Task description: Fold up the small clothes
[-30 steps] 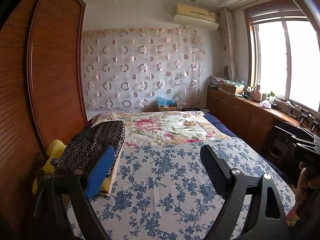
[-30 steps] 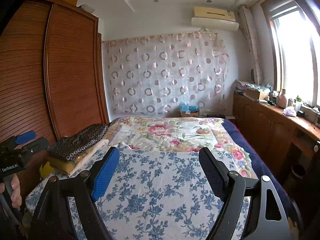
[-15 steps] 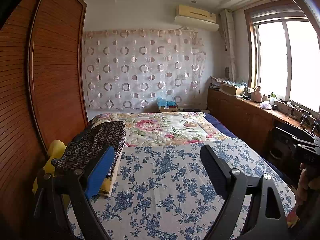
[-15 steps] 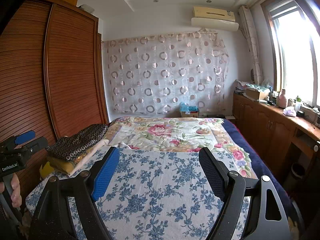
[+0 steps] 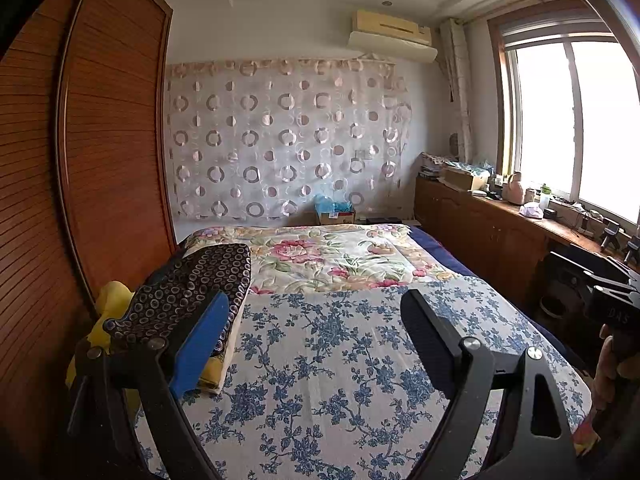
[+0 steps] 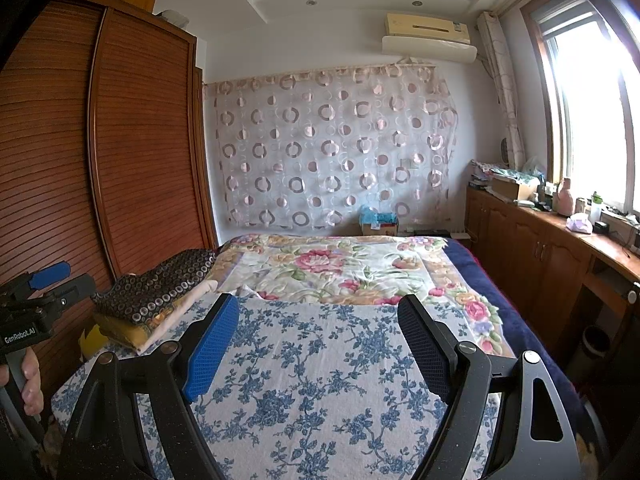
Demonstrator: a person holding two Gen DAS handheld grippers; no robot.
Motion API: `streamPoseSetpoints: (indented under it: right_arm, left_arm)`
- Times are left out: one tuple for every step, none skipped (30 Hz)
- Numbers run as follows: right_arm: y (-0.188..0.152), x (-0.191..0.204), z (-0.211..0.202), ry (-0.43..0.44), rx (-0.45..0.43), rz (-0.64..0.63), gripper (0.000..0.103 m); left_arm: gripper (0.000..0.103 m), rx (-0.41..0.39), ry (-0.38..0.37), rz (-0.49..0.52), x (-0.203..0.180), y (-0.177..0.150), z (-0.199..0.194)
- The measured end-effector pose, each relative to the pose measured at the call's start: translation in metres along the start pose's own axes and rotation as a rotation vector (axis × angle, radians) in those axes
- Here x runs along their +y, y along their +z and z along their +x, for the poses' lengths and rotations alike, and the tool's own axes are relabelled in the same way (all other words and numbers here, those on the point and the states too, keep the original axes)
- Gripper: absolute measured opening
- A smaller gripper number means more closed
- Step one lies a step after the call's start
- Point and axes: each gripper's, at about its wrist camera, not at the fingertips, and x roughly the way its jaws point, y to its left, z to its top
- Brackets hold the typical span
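A stack of folded clothes lies at the bed's left edge: a dark ring-patterned piece on top, pale and yellow pieces under it. My left gripper is open and empty, held above the blue-flowered sheet, with its blue pad next to the stack. My right gripper is open and empty above the same sheet, to the right of the stack. The left gripper also shows at the left edge of the right wrist view.
A floral quilt covers the far half of the bed. A wooden wardrobe stands along the left. A wooden counter with clutter runs under the window at the right. A box sits by the curtained back wall.
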Motion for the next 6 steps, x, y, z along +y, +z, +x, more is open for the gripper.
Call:
streamPoseSetpoints:
  right_arm:
    - [0.0001, -0.0007, 0.0001, -0.001, -0.001, 0.000, 0.083]
    - [-0.0004, -0.0011, 0.0002, -0.001, 0.000, 0.001, 0.083]
    - [-0.0004, -0.0014, 0.0004, 0.001, 0.000, 0.001, 0.083]
    - [-0.0005, -0.0019, 0.0002, 0.001, 0.000, 0.002, 0.083]
    - [-0.0006, -0.0019, -0.0001, 0.001, -0.001, 0.001, 0.083]
    - [-0.0006, -0.0021, -0.0001, 0.002, 0.000, 0.001, 0.083]
  left_arm:
    - [0.088, -0.001, 0.000, 0.000, -0.0001, 0.0000, 0.0000]
    - [0.088, -0.001, 0.000, 0.000, 0.0013, 0.0003, 0.0006]
    - [0.088, -0.001, -0.001, 0.000, 0.0010, 0.0001, 0.0006]
    - [0.088, -0.001, 0.000, 0.000, -0.0006, 0.0003, -0.0006]
    - [0.088, -0.001, 0.000, -0.001, -0.0002, 0.0003, -0.0002]
    - [0.088, -0.001, 0.000, 0.000, -0.0007, 0.0000, -0.0005]
